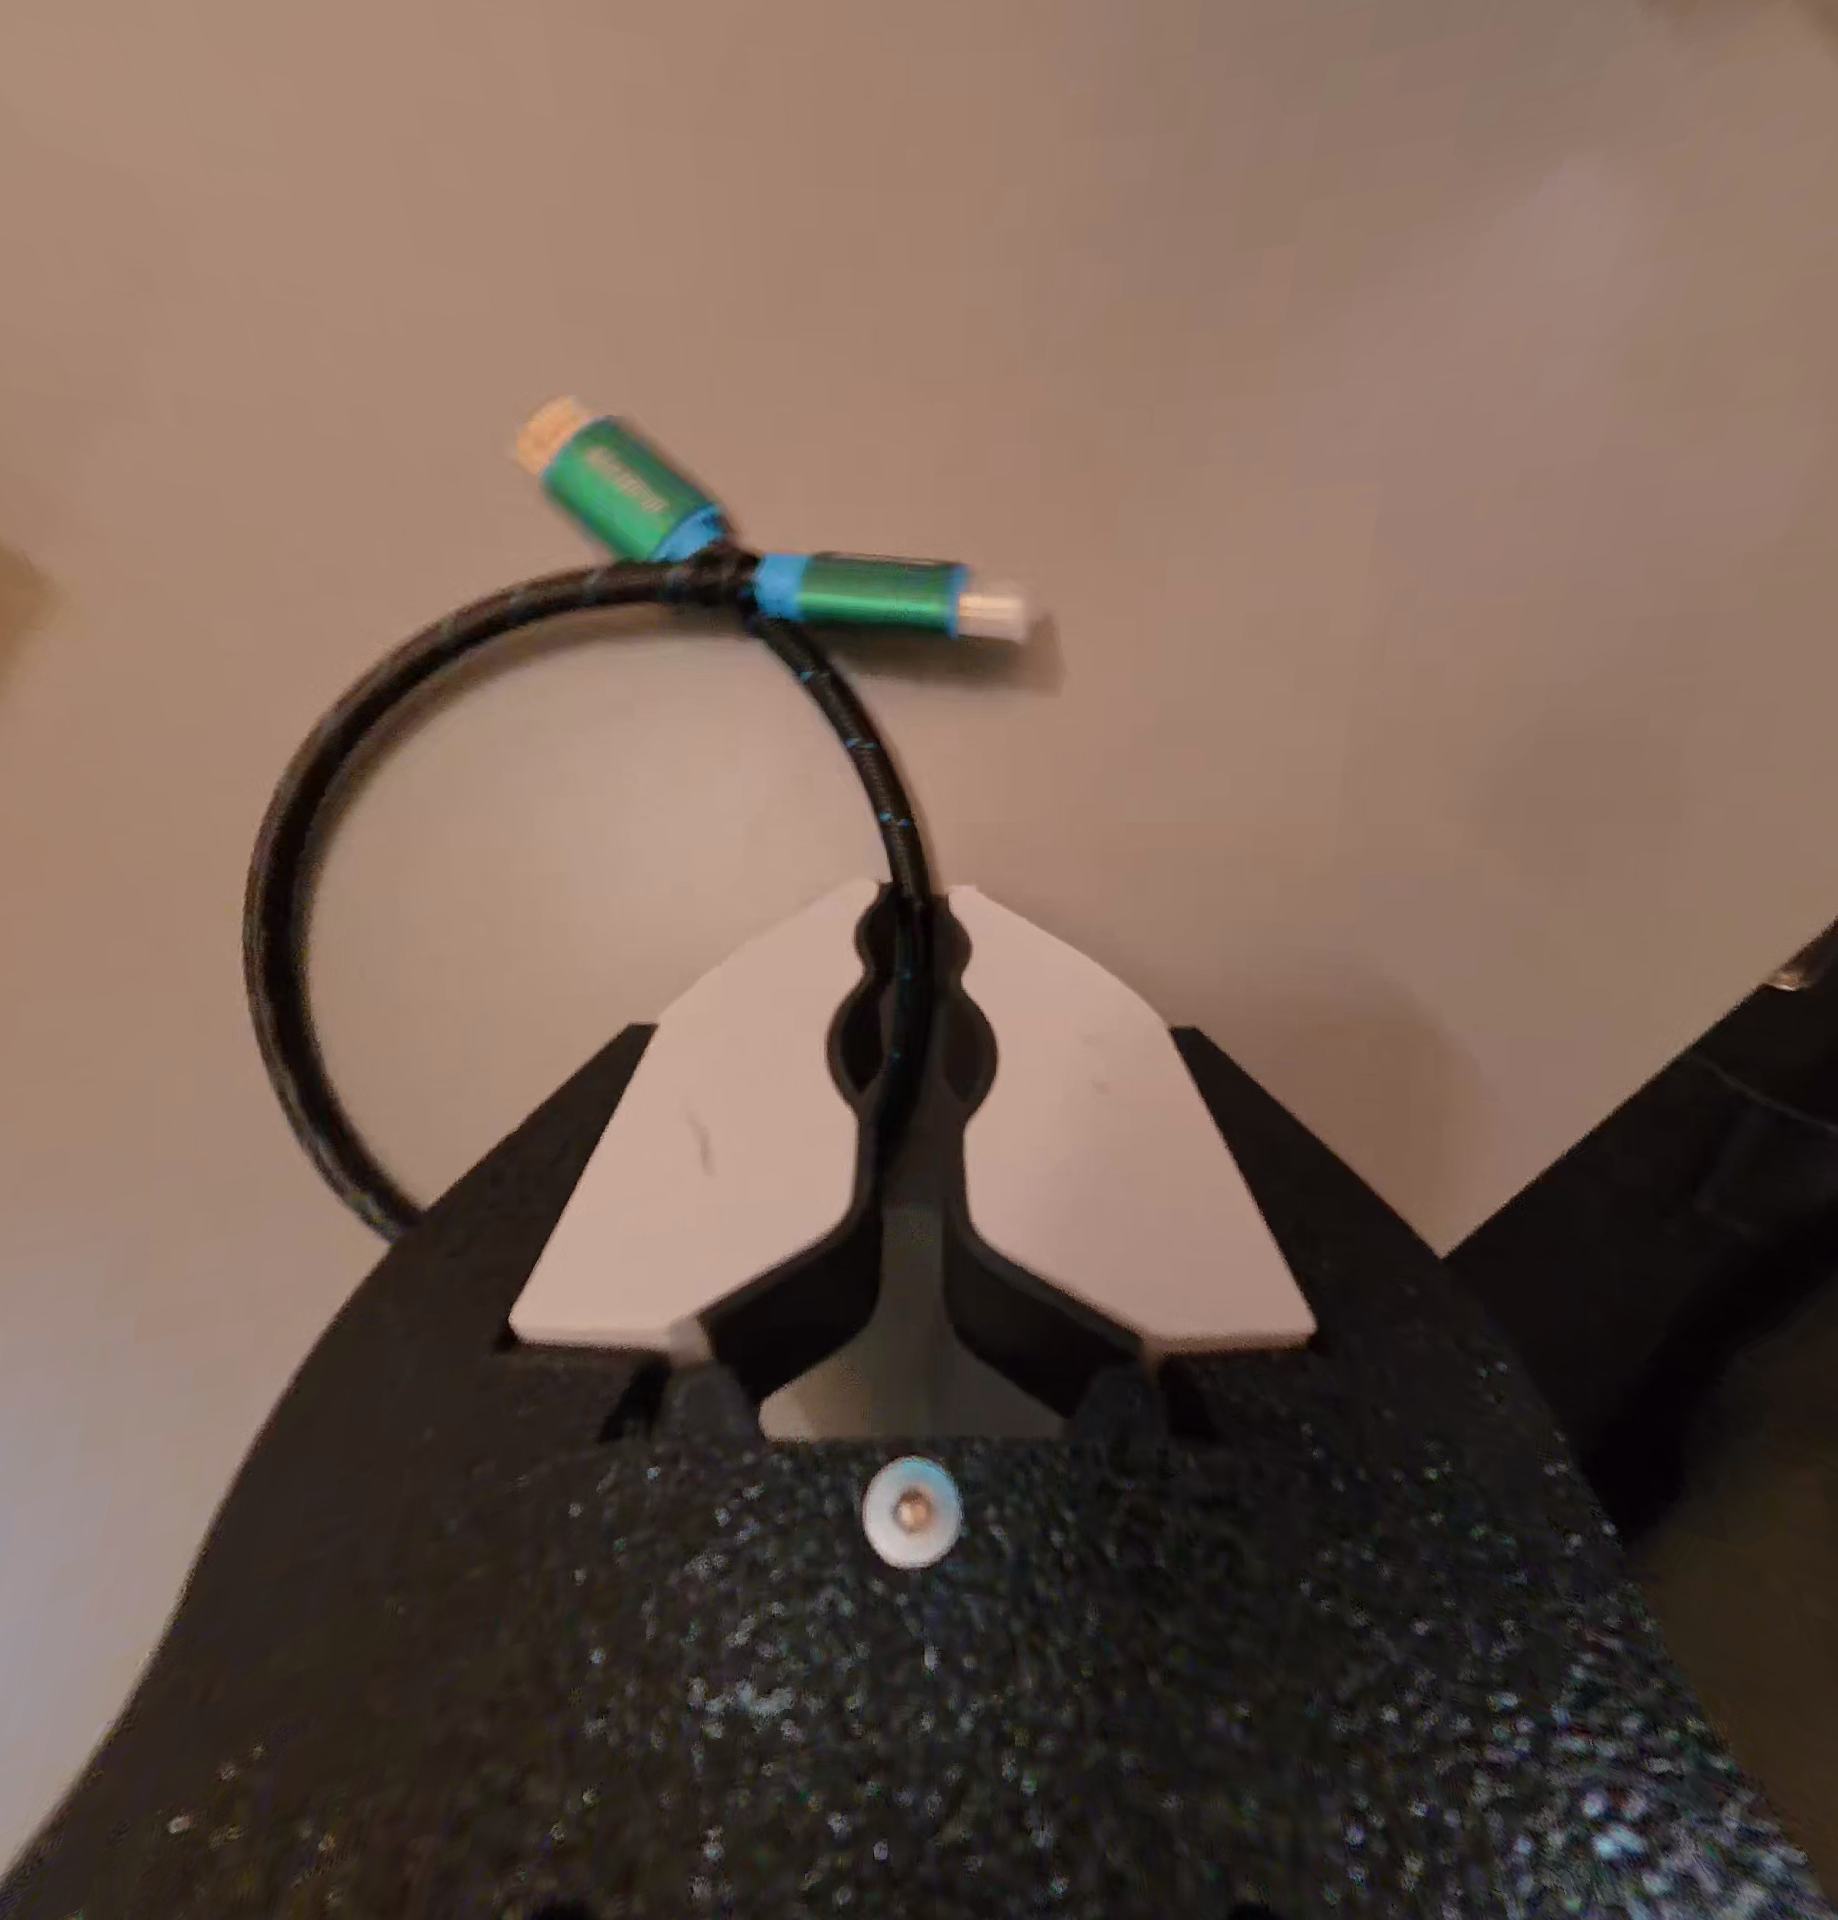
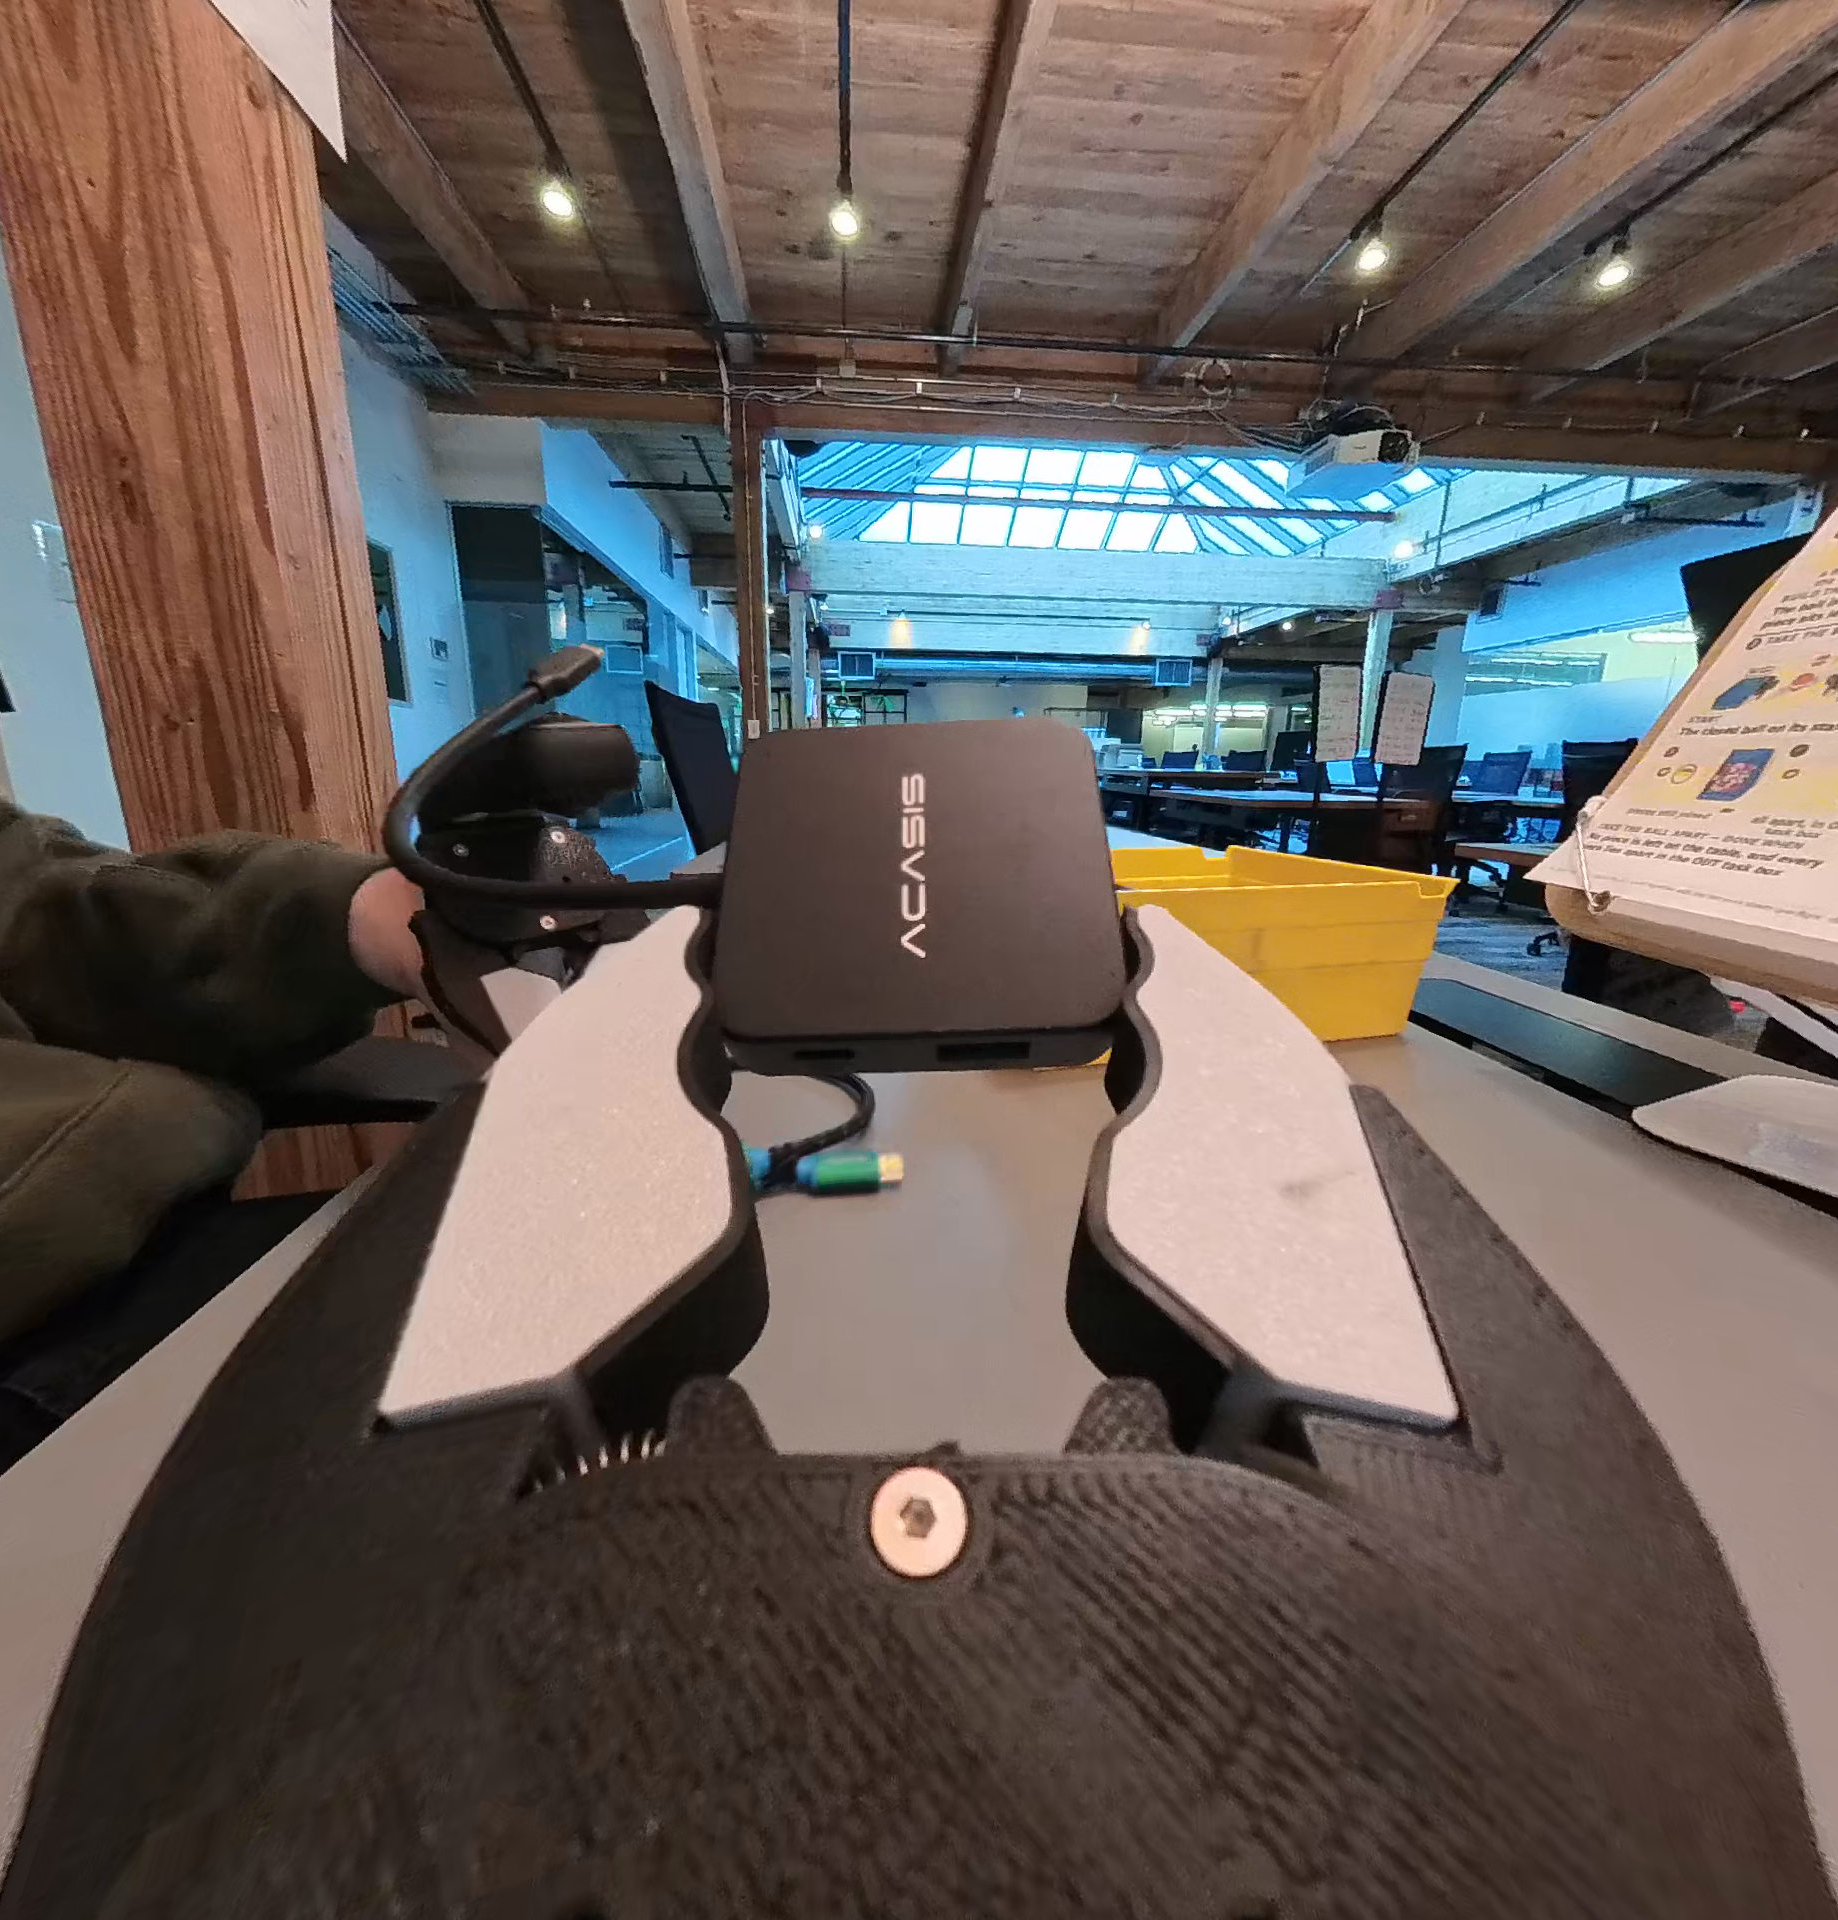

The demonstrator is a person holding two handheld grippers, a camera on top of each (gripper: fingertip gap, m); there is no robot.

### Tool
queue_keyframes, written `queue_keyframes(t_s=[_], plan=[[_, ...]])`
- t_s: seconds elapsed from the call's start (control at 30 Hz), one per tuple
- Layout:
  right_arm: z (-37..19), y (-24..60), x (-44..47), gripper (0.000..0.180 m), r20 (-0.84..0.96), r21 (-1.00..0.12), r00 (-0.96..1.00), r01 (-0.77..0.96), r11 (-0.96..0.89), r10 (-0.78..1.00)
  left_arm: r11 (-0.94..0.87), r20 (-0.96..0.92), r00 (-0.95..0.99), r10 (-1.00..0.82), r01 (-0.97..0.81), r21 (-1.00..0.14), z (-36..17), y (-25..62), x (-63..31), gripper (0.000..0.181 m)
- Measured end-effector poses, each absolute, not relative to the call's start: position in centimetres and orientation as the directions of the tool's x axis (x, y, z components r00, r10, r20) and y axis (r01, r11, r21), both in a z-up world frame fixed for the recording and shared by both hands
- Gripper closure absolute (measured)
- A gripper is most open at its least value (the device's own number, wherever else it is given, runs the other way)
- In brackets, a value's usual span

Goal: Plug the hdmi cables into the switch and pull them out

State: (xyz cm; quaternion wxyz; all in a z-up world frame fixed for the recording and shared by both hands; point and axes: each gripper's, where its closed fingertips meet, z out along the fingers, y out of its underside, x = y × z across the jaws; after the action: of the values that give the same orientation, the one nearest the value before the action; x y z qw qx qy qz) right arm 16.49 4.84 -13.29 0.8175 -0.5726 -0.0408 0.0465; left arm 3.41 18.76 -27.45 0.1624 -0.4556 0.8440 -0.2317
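Observation:
A short black braided HDMI cable [image 1: 302,831] lies in a loop on the grey table [image 1: 1310,364], its two green plugs [image 1: 624,483] [image 1: 873,597] crossing at the far side. My left gripper [image 1: 913,906] points down at it, the jaws nearly closed around the cable near one end of the loop. My right gripper [image 2: 915,925] is shut on a black square switch [image 2: 894,831] and holds it above the table, ports facing me. The switch's own thin black lead [image 2: 447,769] curls up to the left. A green plug [image 2: 842,1169] lies below the switch.
A yellow bin [image 2: 1299,935] stands behind the switch on the right. A printed sheet on a tilted stand [image 2: 1746,790] is at the far right. A wooden post [image 2: 188,416] and a person's sleeve [image 2: 94,987] are at the left. A dark object [image 1: 1673,1195] edges the table.

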Motion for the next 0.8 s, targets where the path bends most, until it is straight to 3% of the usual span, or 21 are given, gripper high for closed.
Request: queue_keyframes(t_s=[0.1, 0.23, 0.4, 0.63, 0.8], plan=[[-13.3, 4.7, 16.9, 0.108, 0.010, -0.939, 0.995, -0.025, 0.343, 0.101, 0.416, 0.095, -0.595, -0.798, -0.658, -0.628, -24.7, 16.8, 2.8, 0.175], [-13.3, 4.6, 17.0, 0.108, 0.006, -0.938, 0.995, -0.029, 0.344, 0.100, 0.148, 0.427, -0.604, -0.674, -0.676, -0.722, -17.4, 15.5, 2.3, 0.175], [-13.3, 4.7, 16.7, 0.108, 0.003, -0.940, 0.993, -0.037, 0.340, 0.116, -0.164, 0.760, -0.490, -0.428, -0.785, -0.598, -12.7, 18.7, 3.2, 0.175], [-13.3, 4.6, 16.8, 0.108, -0.007, -0.939, 0.993, -0.048, 0.340, 0.121, -0.363, 0.779, -0.293, -0.554, -0.757, -0.543, -16.1, 27.4, 7.7, 0.174], [-13.3, 4.6, 16.7, 0.108, -0.007, -0.939, 0.992, -0.050, 0.340, 0.125, -0.253, 0.604, -0.176, -0.777, -0.791, -0.557, -21.0, 32.2, 8.0, 0.174]])
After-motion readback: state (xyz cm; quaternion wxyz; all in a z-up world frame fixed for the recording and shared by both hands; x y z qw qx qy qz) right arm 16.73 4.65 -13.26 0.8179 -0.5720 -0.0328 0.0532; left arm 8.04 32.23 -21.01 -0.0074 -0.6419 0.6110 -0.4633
